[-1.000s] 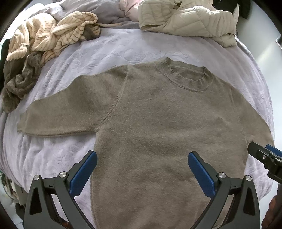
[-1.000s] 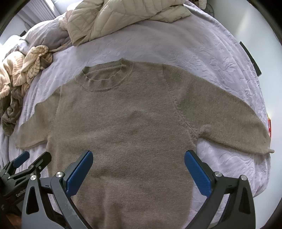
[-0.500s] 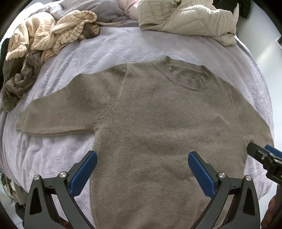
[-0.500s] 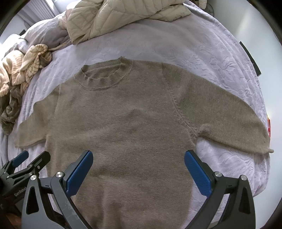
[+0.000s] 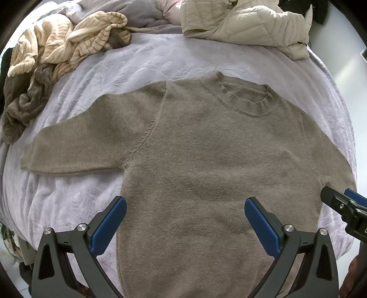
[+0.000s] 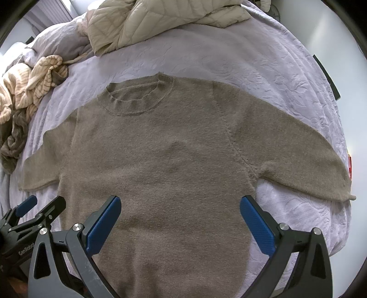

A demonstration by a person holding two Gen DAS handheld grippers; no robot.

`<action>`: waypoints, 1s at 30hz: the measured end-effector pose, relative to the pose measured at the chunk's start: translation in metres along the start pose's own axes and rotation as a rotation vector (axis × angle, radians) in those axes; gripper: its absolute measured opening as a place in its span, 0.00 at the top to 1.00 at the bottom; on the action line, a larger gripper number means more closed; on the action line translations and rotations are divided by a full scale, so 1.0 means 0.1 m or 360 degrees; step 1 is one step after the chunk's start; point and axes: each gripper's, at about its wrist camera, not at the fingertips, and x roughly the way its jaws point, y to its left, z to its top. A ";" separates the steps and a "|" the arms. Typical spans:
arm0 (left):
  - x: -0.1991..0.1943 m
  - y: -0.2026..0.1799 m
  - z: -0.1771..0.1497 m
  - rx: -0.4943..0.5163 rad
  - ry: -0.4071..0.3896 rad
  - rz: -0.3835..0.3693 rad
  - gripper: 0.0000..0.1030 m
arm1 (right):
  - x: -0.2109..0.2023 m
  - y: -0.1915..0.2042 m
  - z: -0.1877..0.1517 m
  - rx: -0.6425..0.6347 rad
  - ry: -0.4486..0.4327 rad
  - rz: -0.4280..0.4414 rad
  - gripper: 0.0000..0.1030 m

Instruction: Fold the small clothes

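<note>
The brown sweater [image 5: 206, 160] lies flat, front side up, in the middle of the bed [image 5: 160, 59], with both sleeves stretched out and the collar pointing away from the person. Left of the sweater, the striped cream garment [image 5: 64, 43] sits in a heap near the end of the left sleeve [image 5: 75, 146], so I think a wide sweep with this sleeve could drag it into the fold. The left tongs [image 5: 184, 222] are spread wide and hold nothing, hanging over the lower left part of the sweater. The right tongs [image 6: 180, 220] are also spread and empty, over the lower right part. The knit looks thick and fuzzy, so in my judgement a shallow pinch may catch only the top layer, and then the back would stay behind and wrinkle. To the right of the sweater, the right sleeve [image 6: 298, 151] reaches almost to the bed edge and could slide off. Beyond the collar lies the quilted jacket [image 6: 160, 20]. Compared with one second ago, almost nothing has changed: both tongs are in nearly the same place, only a little shifted.
</note>
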 end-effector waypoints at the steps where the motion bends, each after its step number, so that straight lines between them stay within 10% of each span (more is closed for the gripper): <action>1: 0.00 0.00 0.00 0.0001 0.0001 0.0000 0.00 | 0.00 0.01 0.00 -0.0002 0.0000 -0.0002 0.00; 30: 0.13 0.04 0.03 -0.0014 0.0035 -0.0020 0.00 | 0.12 0.06 0.04 -0.0022 0.0024 -0.0007 0.00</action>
